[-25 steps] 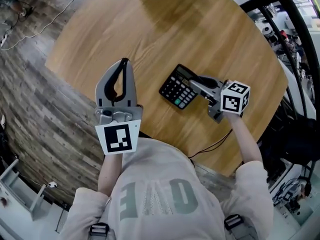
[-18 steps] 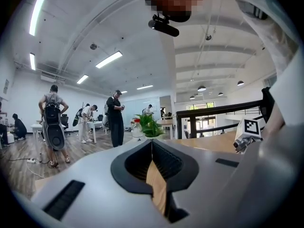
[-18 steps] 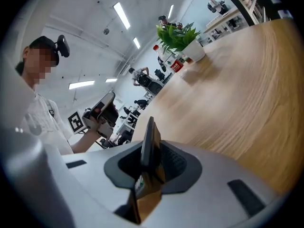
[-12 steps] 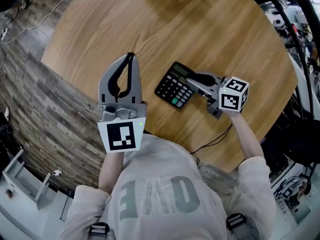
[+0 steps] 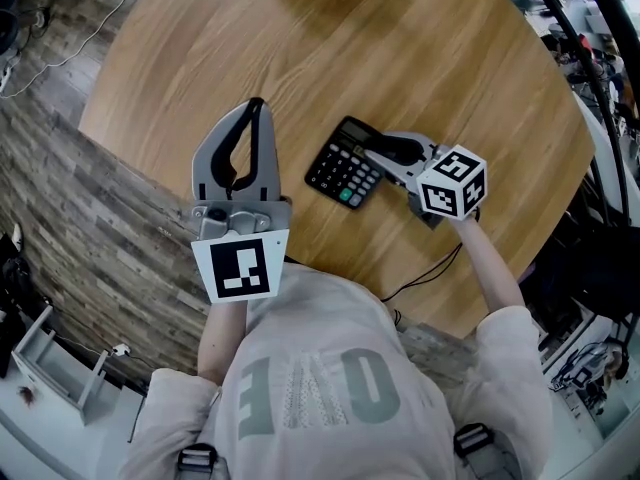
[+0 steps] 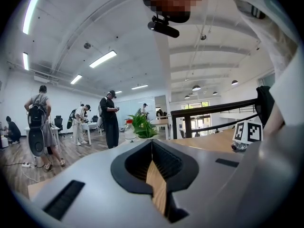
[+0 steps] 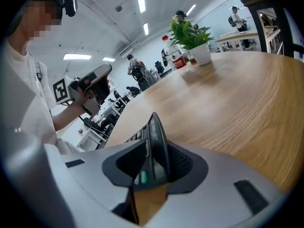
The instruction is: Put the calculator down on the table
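A black calculator [image 5: 343, 174] lies on the round wooden table [image 5: 300, 38], keys up, near the front right. My right gripper [image 5: 374, 152] reaches it from the right, and the calculator's edge [image 7: 156, 141] sits between its jaws. The jaws are opening, and a thin dark gap shows beside the calculator's back. My left gripper [image 5: 253, 108] hovers over the table's near left edge, apart from the calculator, its tips together and nothing between them [image 6: 152, 144].
A red-capped bottle [image 7: 172, 56] and a potted plant [image 7: 192, 37] stand at the table's far side. A black cable [image 5: 425, 280] crosses the near table edge. Wood-plank floor [image 5: 80, 218] lies left. Black railing and gear [image 5: 600, 98] crowd the right. People [image 6: 110, 120] stand far off.
The right gripper has come down a little with the calculator, which now rests on the table. The left gripper has hardly moved.
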A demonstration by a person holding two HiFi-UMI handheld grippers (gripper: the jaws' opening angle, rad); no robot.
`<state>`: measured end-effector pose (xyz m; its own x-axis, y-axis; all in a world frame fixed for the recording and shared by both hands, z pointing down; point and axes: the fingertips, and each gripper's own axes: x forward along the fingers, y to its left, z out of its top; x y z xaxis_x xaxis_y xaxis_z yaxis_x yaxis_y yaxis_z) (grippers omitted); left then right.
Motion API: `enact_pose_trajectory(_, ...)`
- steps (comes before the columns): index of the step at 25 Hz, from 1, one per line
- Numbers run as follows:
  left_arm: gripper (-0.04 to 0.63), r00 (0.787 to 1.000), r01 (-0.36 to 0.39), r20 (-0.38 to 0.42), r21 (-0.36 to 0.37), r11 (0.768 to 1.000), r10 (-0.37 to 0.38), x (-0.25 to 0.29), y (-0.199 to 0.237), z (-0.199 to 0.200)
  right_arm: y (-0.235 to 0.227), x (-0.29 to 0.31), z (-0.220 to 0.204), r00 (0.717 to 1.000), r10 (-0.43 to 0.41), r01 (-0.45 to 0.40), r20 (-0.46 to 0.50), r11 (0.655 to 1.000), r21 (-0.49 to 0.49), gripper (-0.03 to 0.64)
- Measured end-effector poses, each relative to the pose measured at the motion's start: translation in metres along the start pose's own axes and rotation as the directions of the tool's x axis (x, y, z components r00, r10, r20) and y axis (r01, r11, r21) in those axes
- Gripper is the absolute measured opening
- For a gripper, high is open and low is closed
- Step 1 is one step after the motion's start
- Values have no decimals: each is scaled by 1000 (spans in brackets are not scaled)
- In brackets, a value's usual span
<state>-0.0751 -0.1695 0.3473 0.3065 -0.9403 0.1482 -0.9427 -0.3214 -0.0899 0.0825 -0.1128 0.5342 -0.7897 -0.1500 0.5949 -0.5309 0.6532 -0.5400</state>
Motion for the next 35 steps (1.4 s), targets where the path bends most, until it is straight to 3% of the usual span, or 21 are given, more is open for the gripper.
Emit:
enact_pose_trajectory(9,9,999,9,51,26,1000,-10,-6,-1,17,-17,-7,6,973,-221,208,-61,963,-172,228)
enact_pose_trajectory(13,9,997,24,72,33,999,-26,-12,4,26,-19,-19,19,929,-367,351,-48,914,-202,236)
enact_pose_trajectory(15,9,993,35,109,21,999,-37,-13,5,39,-17,-41,38,886,-464,461,24,870,-175,236)
enact_pose_trajectory(17,9,986,52,160,24,998,-55,-13,1,59,-13,-76,64,814,-563,579,141,806,-121,235)
enact_pose_trajectory(20,9,971,84,221,53,995,-94,-15,-12,88,5,-141,102,658,-670,713,344,701,1,233)
enact_pose_trajectory(22,9,961,103,253,63,993,-115,-20,-19,103,27,-181,118,519,-715,776,468,624,94,230)
enact_pose_trajectory(26,9,937,146,306,89,985,-167,-26,-34,128,76,-243,129,190,-760,838,621,456,301,182)
enact_pose_trajectory(28,9,923,173,330,103,980,-198,-27,-44,141,99,-257,126,72,-758,833,648,403,379,132)
enact_pose_trajectory(30,9,909,200,350,107,974,-225,-30,-53,151,117,-260,118,7,-755,811,656,388,438,107)
enact_pose_trajectory(35,9,881,260,373,130,957,-290,-32,-75,160,137,-250,97,-41,-748,754,662,412,512,42)
